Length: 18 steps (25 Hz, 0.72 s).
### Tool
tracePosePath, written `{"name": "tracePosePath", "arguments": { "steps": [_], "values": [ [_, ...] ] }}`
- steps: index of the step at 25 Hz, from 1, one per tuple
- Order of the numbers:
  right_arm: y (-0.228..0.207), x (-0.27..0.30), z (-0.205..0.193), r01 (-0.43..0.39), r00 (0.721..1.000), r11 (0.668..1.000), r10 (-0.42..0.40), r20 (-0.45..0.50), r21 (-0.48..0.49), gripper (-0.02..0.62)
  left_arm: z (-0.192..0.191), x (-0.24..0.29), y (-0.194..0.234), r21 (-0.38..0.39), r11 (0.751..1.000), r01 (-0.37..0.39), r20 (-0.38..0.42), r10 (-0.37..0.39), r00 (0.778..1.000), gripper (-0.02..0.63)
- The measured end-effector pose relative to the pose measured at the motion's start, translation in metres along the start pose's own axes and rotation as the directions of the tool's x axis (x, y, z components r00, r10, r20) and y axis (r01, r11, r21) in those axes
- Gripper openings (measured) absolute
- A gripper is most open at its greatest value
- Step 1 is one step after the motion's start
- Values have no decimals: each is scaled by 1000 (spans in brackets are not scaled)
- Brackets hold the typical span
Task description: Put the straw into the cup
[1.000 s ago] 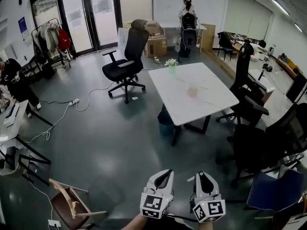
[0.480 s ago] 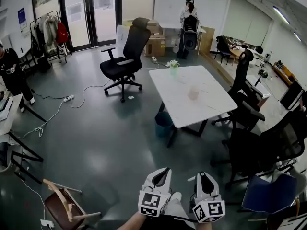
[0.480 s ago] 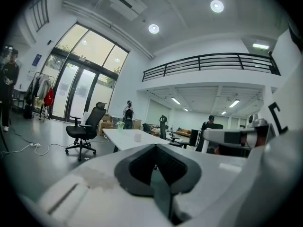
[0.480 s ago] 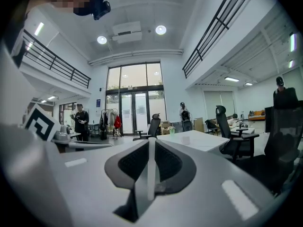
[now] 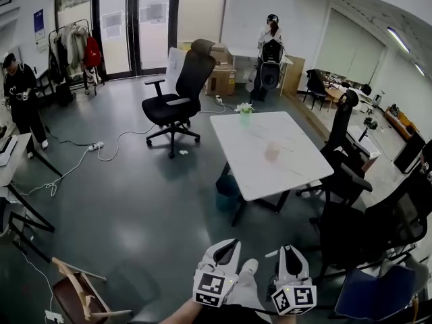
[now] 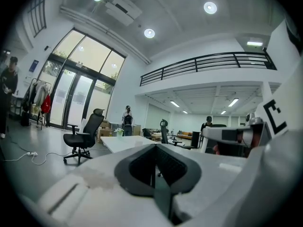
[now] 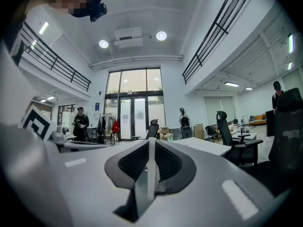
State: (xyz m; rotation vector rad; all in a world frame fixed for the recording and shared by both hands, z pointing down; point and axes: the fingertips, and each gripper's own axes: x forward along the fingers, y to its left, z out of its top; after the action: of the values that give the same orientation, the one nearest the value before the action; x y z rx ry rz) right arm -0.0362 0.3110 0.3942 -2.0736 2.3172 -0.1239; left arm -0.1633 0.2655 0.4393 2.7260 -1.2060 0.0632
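The straw (image 7: 150,174) stood upright, pinched in the right tongs (image 5: 289,252); the left tongs (image 5: 229,247) were together on nothing. The cup (image 5: 272,151) sat at 12 o'clock, well apart, on the white surface (image 5: 297,171). The thin straw could probably slip or skew in that pinch on the approach, then strike the rim and topple the light-looking cup.

My left gripper (image 5: 233,243) and my right gripper (image 5: 286,248) wear matching white moulded shells, each tapering to a rounded nose. Inside each shell, black ribbed pads (image 6: 173,167) sit in a dark, shield-shaped recess. At the rear each gripper carries a white cube (image 5: 210,289) printed with black square markers. A pale grey rectangular inlay (image 7: 235,193) marks my right shell.
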Motion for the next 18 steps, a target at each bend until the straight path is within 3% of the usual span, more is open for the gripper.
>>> {"name": "tracePosePath", "arguments": {
  "steps": [11,18],
  "values": [
    [-82,127,3,-72,997,996,71,28,51,40,11,137,28,49,998,-48,-32,50,998,2],
    [-172,207,-2,-66,997,996,69,-42,65,38,16,261,40,-19,996,-83,-68,81,994,2]
  ]
}}
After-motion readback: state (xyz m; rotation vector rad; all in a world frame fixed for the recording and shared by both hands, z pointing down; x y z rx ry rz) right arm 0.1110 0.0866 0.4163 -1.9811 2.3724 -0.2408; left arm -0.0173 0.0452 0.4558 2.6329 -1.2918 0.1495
